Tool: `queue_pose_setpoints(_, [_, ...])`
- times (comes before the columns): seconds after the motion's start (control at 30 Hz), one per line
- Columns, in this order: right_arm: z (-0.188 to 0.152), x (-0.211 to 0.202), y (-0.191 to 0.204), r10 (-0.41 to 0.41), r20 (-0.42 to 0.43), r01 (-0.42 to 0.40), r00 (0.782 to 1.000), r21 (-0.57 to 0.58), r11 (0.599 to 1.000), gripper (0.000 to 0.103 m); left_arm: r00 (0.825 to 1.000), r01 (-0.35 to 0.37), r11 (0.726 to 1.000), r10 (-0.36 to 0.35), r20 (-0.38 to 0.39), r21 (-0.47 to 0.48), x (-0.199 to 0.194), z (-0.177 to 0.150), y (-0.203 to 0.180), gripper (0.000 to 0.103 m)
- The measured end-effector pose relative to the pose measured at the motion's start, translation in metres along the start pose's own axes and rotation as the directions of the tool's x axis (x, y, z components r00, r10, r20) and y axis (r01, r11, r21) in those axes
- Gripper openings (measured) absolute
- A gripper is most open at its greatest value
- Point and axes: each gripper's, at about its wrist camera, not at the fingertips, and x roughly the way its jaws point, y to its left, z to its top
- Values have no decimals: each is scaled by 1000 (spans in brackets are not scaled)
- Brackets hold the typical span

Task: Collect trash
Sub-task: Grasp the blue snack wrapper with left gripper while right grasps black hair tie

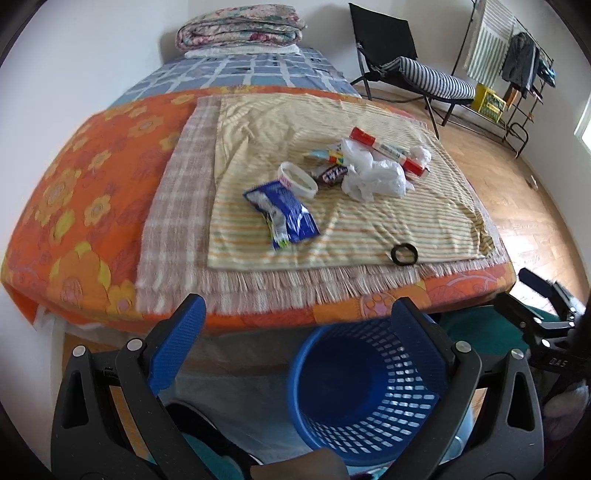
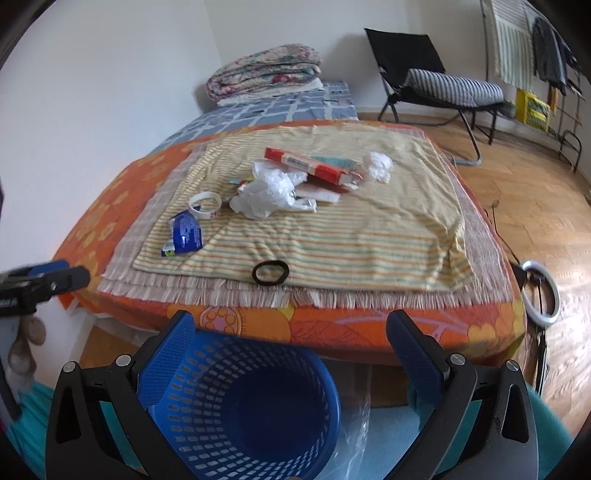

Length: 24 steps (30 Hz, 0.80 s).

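Observation:
Trash lies on a striped yellow cloth [image 1: 369, 229] on the bed: a blue wrapper [image 1: 282, 212] [image 2: 184, 232], a white plastic ring lid [image 1: 297, 179] [image 2: 205, 205], crumpled white plastic [image 1: 373, 173] [image 2: 269, 192], a red and white box [image 1: 388, 149] [image 2: 314, 166], a candy wrapper [image 1: 330, 173] and a white paper ball [image 2: 378, 166]. An empty blue mesh basket [image 1: 362, 387] [image 2: 240, 406] stands on the floor below the bed's near edge. My left gripper [image 1: 297, 321] and right gripper [image 2: 290, 336] are both open and empty, held above the basket.
A black hair tie [image 1: 404, 254] [image 2: 270, 272] lies at the cloth's near edge. Folded blankets [image 1: 240, 31] sit at the far end of the bed. A black chair [image 1: 402, 62], a clothes rack [image 1: 517, 62] and a white ring light [image 2: 543, 295] stand on the wooden floor to the right.

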Motion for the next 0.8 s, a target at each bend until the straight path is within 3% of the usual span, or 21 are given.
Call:
queue_pose_setpoints(0.13, [15,1,7,25,-1,-25,1000,-65,998,103,1000,-2,1000,2,-9,1,10,17,5,102])
queue_pose_setpoints(0.27, [35,15,13,81,-69,-89,994,-112,990,103,999,17,1000,-18,-49,-21,29,29,10,102])
queue_pose_setpoints(0.4, [46,40,19,84,-126,-103,989,-158,982,103,994,34,999,-37,-102,-30,56,43,11,102])
queue_pose_setpoints(0.57, [54,80,20,100,-204,-132,974,-151,980,97,983,16,992,-38,-179,-123,97,59,29,84])
queue_pose_setpoints(0.63, [53,95,21,77,-219,-114,973,-162,980,93,981,5,989,-33,-192,-145,108,63,36,84])
queue_pose_setpoints(0.8, [50,119,23,67,-250,-109,966,-156,982,93,975,1,980,-45,-216,-201,132,73,43,84])
